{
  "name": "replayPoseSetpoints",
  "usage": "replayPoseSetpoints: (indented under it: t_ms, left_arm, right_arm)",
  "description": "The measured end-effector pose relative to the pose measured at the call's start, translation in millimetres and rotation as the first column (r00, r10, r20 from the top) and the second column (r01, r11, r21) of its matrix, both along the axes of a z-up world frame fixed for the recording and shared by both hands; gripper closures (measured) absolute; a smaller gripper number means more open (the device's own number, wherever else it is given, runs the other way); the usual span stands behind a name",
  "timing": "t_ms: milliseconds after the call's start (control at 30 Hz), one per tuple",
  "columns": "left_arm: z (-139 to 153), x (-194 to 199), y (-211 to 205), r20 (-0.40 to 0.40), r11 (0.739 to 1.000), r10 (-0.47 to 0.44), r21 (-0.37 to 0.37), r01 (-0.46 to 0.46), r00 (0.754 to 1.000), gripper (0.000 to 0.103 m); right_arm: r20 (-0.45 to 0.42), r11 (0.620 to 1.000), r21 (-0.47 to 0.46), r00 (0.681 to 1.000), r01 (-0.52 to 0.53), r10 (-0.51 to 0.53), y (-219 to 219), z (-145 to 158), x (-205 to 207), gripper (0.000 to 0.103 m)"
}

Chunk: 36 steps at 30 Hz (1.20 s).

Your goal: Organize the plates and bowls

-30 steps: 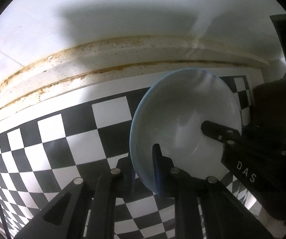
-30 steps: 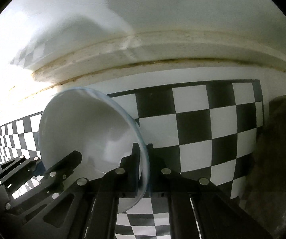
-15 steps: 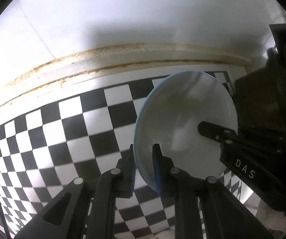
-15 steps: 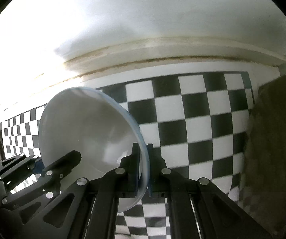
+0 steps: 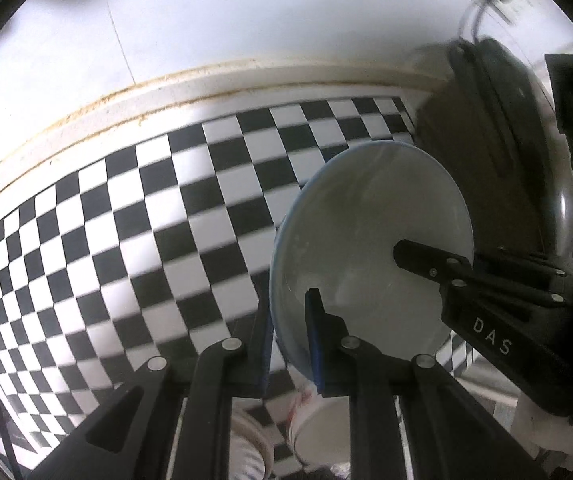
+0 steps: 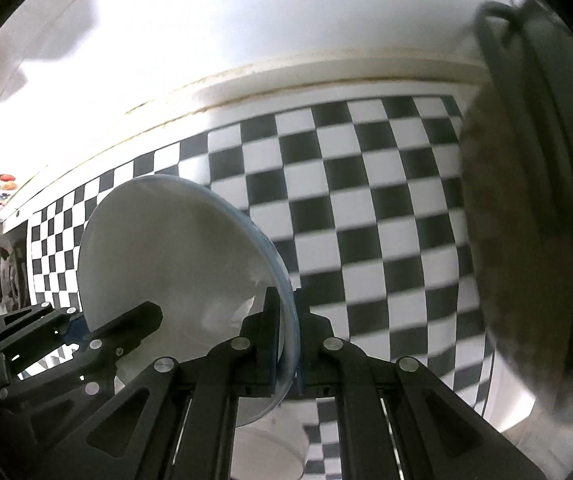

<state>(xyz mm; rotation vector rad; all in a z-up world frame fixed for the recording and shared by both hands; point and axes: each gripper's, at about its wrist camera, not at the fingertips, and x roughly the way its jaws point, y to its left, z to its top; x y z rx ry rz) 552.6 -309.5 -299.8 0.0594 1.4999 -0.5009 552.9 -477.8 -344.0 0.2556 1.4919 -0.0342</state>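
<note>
Both grippers hold one white bowl [image 5: 370, 248] with a pale blue rim, lifted off the checkered cloth [image 5: 146, 240] and tipped on its side.

Left gripper [image 5: 289, 340]: jaws clamped on the bowl's near rim, one blue-padded finger inside the bowl, the other outside. Bowl opening faces right in this view. The right gripper comes in from the right edge, lettered "DAS", one finger lying inside the bowl.

Right gripper [image 6: 285, 332]: jaws pinched on the opposite rim of the bowl [image 6: 174, 248], one finger inside, one outside. Here the left gripper shows at lower left, a finger reaching into the bowl.

Below the bowl, on the cloth: a white dish [image 5: 322, 432] partly hidden by the fingers, and beside it another round white piece [image 5: 246, 440], too cut off to name.

Behind the cloth, a white ledge with a brownish stained seam [image 5: 126, 96], then a white wall [image 5: 246, 12]. A dark round object [image 6: 526, 240] stands at the right, blurred.
</note>
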Motion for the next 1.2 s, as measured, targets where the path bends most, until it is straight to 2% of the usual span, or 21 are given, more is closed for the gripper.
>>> replayPoseSetpoints:
  t_ms: [300, 567, 900, 1200]
  left_arm:
    - [20, -74, 14, -0.003, 0.998, -0.064, -0.024, 0.064, 0.998, 0.090]
    - [5, -124, 13, -0.061, 0.991, -0.132, -0.003, 0.132, 0.989, 0.090]
    - [-39, -147, 4, -0.119, 0.981, -0.182, 0.046, 0.188, 0.976, 0.090]
    - [-57, -153, 0, -0.134, 0.976, -0.190, 0.077, 0.202, 0.972, 0.090]
  right_arm:
    - [0.022, 0.999, 0.026, 0.999, 0.046, -0.047, 15, 20, -95, 0.095]
    - [-0.013, 0.996, 0.050, 0.997, 0.080, -0.080, 21, 1, -168, 0.095]
    - [-0.088, 0.990, 0.073, 0.989, 0.123, -0.116, 16, -47, -195, 0.095]
    - [-0.104, 0.991, 0.059, 0.988, 0.123, -0.117, 16, -65, -200, 0.095]
